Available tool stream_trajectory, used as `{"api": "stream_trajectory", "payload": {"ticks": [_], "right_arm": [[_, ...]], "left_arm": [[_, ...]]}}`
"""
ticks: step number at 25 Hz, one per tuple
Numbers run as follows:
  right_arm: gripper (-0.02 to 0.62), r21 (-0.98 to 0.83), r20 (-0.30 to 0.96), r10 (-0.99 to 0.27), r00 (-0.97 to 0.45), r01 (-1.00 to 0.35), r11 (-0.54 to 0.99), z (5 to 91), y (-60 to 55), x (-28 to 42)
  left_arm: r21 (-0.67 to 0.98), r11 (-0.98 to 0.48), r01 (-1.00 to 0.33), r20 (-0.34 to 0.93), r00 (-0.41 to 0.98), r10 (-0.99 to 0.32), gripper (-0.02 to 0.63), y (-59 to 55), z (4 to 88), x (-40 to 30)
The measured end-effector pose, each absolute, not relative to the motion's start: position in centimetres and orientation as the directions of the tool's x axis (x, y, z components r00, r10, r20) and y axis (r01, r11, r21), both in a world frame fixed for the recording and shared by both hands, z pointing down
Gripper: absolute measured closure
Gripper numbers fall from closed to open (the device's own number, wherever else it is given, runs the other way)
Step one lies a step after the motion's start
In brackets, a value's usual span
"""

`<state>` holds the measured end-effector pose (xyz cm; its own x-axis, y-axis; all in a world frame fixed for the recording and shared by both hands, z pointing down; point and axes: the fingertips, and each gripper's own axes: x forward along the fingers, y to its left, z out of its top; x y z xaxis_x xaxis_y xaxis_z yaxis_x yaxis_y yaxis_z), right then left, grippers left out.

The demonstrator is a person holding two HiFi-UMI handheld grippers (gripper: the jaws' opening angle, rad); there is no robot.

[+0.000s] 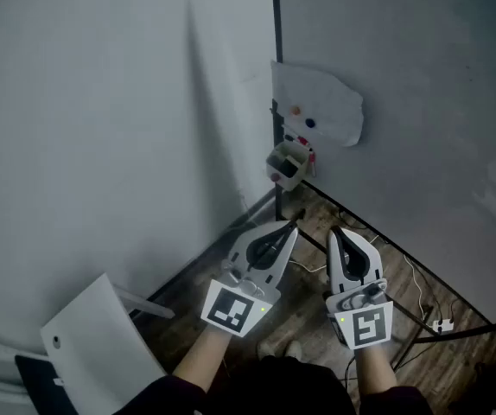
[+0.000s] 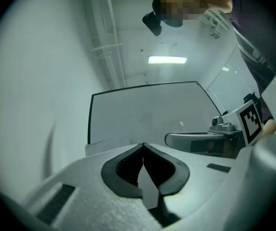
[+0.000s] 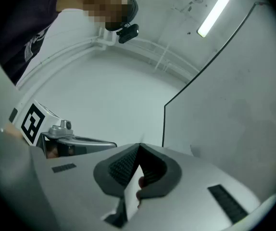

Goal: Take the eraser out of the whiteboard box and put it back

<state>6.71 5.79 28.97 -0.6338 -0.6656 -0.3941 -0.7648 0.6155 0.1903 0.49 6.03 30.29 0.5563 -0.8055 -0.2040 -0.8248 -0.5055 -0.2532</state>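
Wood-plank floor [image 1: 313, 214]; whiteboard [image 1: 403, 76] smooth, faintly glossy; left gripper [image 2: 143, 147] matt grainy plastic

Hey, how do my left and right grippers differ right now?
In the head view the left gripper slants toward the right, while the right gripper points almost straight ahead. The left gripper is nearer the wall, the right gripper nearer the whiteboard. Both are shut, empty, short of the box.

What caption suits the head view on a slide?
Fingers shut, the left gripper and right gripper point toward the small box at the edge of the whiteboard.
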Motion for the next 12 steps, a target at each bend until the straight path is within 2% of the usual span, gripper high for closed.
{"api": "stream_trajectory", "payload": {"ticks": [12], "right_arm": [[0.592, 0.184, -0.385, -0.67, -0.635, -0.764, 0.618, 29.47, 5.4, 6.06]], "left_arm": [[-0.253, -0.5, -0.828, -0.197, 0.55, -0.812, 0.601, 5.66, 30.71, -0.41]]}}
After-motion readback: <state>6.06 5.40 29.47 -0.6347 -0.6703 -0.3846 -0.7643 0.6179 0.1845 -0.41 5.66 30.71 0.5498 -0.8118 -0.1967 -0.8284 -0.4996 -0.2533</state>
